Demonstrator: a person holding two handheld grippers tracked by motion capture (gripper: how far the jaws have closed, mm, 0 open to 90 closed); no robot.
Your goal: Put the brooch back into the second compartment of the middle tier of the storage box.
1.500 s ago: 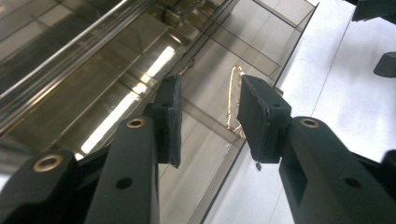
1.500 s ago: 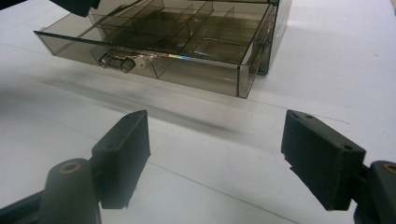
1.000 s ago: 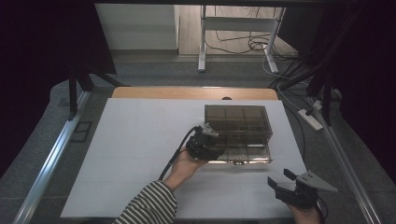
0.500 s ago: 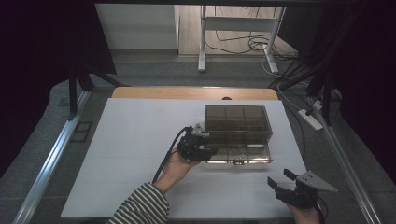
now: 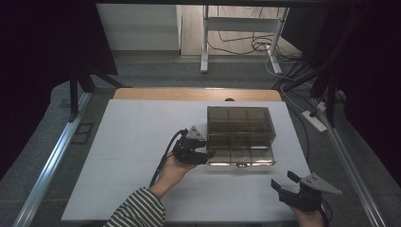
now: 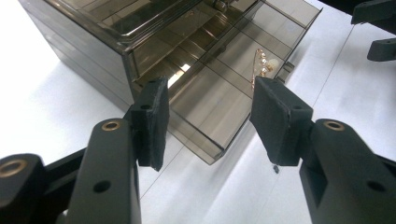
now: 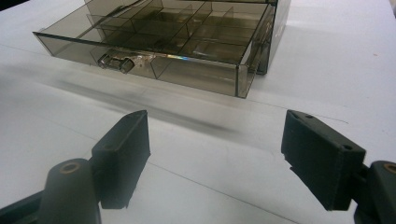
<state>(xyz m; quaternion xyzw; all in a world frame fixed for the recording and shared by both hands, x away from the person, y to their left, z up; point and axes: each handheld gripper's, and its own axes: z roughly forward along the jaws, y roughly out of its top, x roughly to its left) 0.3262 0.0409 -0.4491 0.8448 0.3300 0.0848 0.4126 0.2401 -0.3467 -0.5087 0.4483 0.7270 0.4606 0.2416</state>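
A smoky transparent drawer box (image 5: 239,126) stands on the white table (image 5: 132,142), a little to the right of the centre in the high view. Its bottom drawer (image 5: 241,155) is pulled out toward the person, and a small metal handle (image 7: 116,60) sits on its front wall. The drawer is divided into compartments; in the left gripper view a small piece of jewellery with pale beads (image 6: 261,63) lies in one of them, near the far front wall.

The left gripper (image 5: 201,153) is at 9 o'clock of the drawer, close to its left corner. Its jaws have just been opening and now stand apart; the corner of the drawer shows between them in the left gripper view, but the pads (image 6: 154,121) do not press on it. The right gripper (image 5: 283,182) rests at 5 o'clock of the box, well apart from it, with released, wide jaws and nothing between them.

Judging from this, the opening of the drawer seems done, or almost done, because the left gripper lets the drawer go. What is left is probably the work with the contents: to take the jewellery out or to put something in, and then to push the drawer back. Which of these is meant cannot be told.
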